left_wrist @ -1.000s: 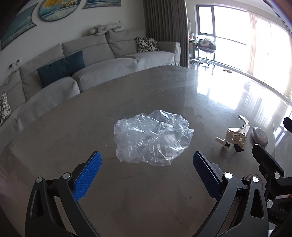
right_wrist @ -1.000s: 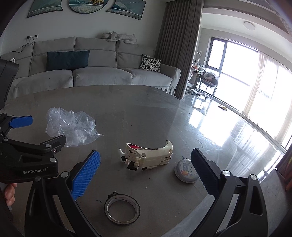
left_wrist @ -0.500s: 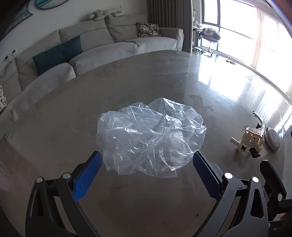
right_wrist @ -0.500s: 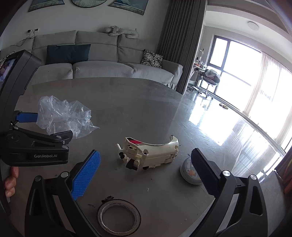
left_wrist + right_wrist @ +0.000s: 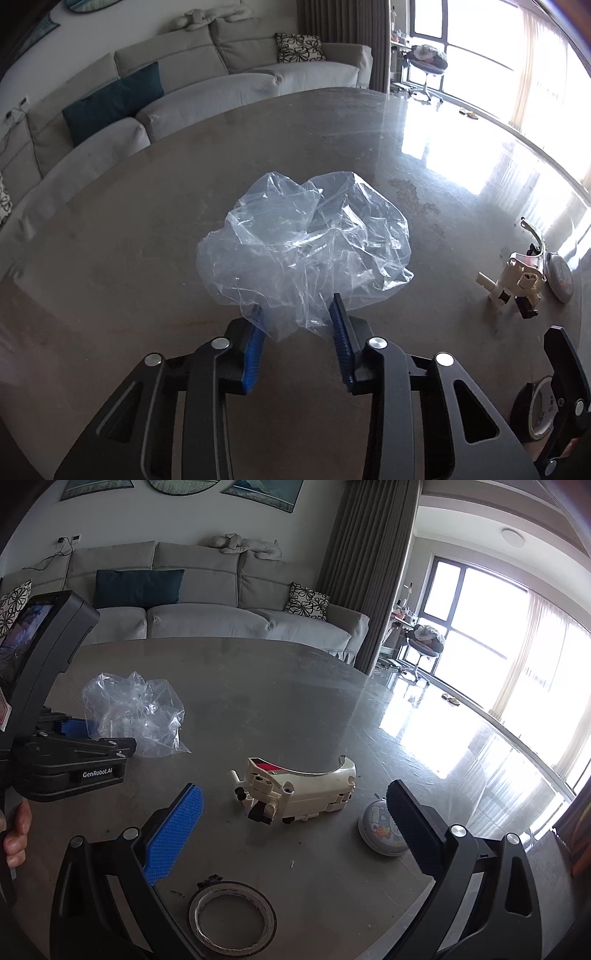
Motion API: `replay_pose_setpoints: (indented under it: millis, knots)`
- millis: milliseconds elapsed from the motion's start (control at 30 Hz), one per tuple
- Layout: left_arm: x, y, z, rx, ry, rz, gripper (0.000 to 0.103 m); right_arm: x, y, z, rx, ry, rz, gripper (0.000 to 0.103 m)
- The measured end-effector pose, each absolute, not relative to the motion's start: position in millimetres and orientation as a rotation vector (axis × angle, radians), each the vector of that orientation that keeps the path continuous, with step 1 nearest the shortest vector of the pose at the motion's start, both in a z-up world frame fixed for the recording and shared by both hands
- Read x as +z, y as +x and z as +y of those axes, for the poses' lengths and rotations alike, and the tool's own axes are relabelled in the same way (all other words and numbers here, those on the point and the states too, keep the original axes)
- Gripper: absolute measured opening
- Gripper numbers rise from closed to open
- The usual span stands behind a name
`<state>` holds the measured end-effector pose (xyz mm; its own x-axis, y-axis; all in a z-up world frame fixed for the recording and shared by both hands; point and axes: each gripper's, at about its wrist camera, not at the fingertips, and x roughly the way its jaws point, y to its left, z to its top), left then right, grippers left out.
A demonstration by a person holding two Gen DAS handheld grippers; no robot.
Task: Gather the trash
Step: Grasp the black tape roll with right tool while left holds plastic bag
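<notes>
Left claw (image 5: 297,325) has just been closing, blue pads (image 5: 340,325) now pinching the near edge of the crumpled clear plastic bag (image 5: 306,240), which sits on the grey stone counter (image 5: 110,258) at its left part. Right of it on the counter: cream plastic curved toy part (image 5: 295,786), round grey disc with cartoon print (image 5: 380,830) just beside, roll of tape (image 5: 232,919) nearest the camera. Right claw (image 5: 295,834) spread wide above the counter, nothing between its pads, the toy part just beyond them.
</notes>
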<state>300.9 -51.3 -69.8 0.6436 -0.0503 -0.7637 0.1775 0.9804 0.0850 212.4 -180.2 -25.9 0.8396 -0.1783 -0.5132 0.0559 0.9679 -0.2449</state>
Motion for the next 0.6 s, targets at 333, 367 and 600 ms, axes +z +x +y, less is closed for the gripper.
replay_pose_setpoints:
  millis: [333,367,600]
  knots:
    - [-39.9,266.0,-54.2,-0.089,0.237,0.724,0.010,-25.5,206.7,-182.2,-0.117,-0.204,0.559,0.098]
    - [-34.9,258.7,-54.2,-0.087,0.244,0.708,0.010,-25.5,206.1,-180.8,-0.115,-0.200,0.557,0.098]
    - [4.3,201.6,-33.6,-0.098,0.221,0.628,0.010,-27.6,201.1,-179.5,-0.101,-0.161,0.561,0.098]
